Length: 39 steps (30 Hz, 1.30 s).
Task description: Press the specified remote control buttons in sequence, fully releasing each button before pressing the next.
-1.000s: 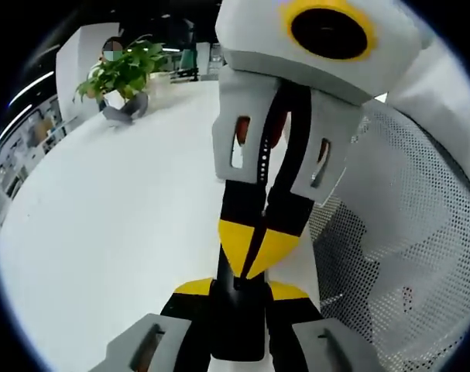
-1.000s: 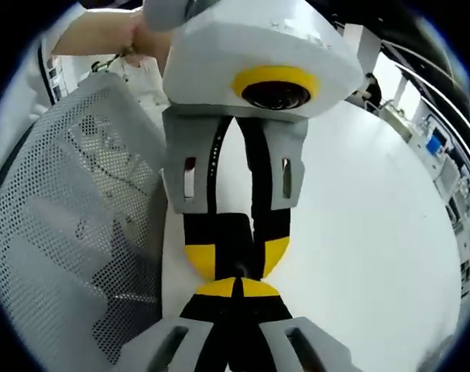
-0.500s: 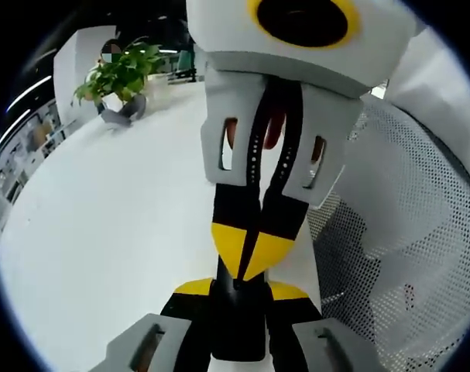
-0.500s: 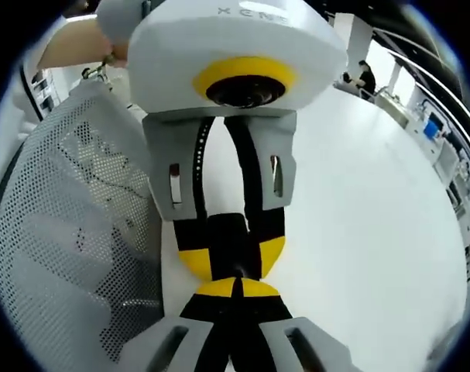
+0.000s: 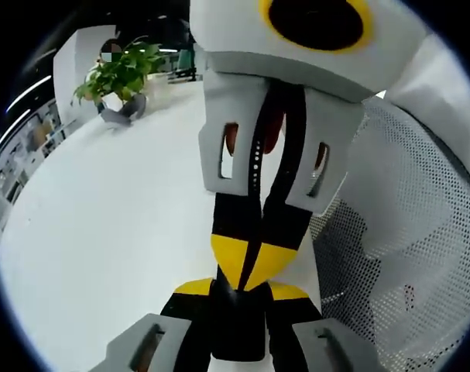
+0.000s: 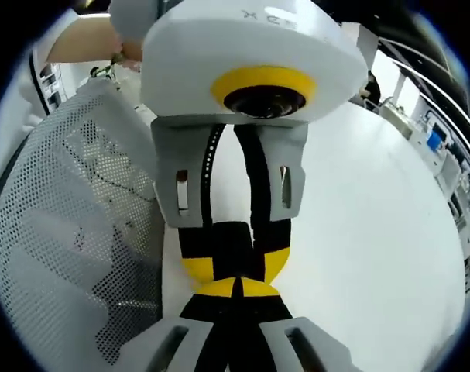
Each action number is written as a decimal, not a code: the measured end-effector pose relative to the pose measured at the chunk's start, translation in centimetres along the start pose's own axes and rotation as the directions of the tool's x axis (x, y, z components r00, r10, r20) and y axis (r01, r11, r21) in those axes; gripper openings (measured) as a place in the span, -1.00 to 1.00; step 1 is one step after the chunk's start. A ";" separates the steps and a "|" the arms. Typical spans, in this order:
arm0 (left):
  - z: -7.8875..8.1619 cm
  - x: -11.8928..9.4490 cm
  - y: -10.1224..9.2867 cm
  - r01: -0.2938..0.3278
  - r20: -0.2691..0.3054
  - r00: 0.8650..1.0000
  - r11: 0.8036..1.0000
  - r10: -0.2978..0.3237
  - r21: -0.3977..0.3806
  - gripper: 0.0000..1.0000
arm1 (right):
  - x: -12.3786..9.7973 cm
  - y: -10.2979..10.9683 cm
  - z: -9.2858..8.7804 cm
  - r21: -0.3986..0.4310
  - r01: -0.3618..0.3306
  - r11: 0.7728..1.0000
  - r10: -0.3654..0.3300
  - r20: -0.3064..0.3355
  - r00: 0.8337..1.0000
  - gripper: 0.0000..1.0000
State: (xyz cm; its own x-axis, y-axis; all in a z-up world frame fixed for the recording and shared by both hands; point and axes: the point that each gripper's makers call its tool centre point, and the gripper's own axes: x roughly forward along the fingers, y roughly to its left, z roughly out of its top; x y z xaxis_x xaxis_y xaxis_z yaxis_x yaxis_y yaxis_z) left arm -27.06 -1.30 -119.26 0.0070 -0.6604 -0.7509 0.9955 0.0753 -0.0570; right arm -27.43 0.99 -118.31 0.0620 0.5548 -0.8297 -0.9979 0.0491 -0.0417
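While the big white tabletop [image 5: 103, 232] spreads behind, with a holey white chair [image 5: 405, 232] beside it and a green plant [image 5: 122, 74] far back, the left claw [image 5: 238, 291] squeezes the black remote [image 6: 219, 244] lengthways, and the clenched right claw [image 6: 235, 288] touches its end.

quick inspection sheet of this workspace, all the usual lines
Surface: white table, bare where it shows.
Job's things: dark slab, likely the remote control, between the left jaws; buttons not visible.
Clutter: potted plant at the far edge; white perforated mesh panel beside the grippers.
Grippers: left gripper shut on the remote; right gripper shut, tips at the remote's end, contact unclear.
Cables: nothing seen.
Surroundings: open office; person's arm behind the left gripper.
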 end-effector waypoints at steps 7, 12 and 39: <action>0.0 0.0 0.0 -0.001 -0.009 1.000 1.000 0.002 0.006 -0.51 | 0.2 -0.2 0.1 0.008 0.025 1.000 -0.025 0.000 1.000 -1.00; 0.0 0.1 0.0 -0.012 -0.012 1.000 1.000 0.012 0.004 -0.51 | -0.1 -0.3 0.1 0.068 0.000 0.998 -0.005 0.076 0.997 -1.00; 0.1 0.3 -0.3 -0.070 0.040 0.997 0.998 0.070 0.003 -0.49 | -2.6 -0.3 -5.5 0.111 -0.068 0.992 0.064 0.034 0.997 -0.54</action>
State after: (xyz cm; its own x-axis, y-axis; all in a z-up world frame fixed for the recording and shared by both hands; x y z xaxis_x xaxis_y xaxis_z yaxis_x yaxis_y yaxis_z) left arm -27.32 -1.60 -119.37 0.0805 -0.6831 -0.7259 0.9928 0.1195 -0.0024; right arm -27.38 -5.03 -119.20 -0.0017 0.5845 -0.8114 -0.9917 0.1035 0.0766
